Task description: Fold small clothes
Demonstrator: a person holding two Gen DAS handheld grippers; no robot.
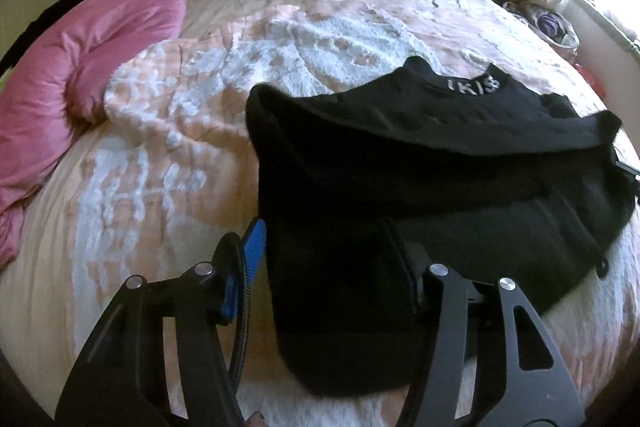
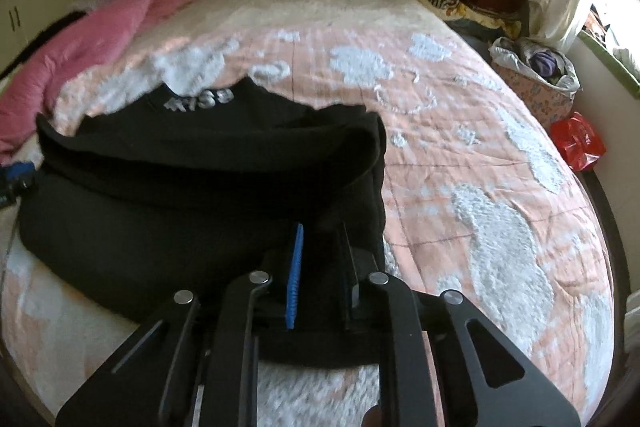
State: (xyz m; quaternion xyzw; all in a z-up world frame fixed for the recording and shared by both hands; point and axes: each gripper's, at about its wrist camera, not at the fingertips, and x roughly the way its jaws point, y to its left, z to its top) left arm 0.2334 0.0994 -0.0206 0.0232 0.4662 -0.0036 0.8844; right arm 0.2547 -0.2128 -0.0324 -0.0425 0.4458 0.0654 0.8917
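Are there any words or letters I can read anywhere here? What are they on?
"IKIS": white letters on the neckband of the black shirt, as the left wrist view shows them; the last sign may be an S or something else.
In the right wrist view the same white print on the shirt is too blurred to read.
The red bag beside the bed shows no print I can read.
Nothing else has words.
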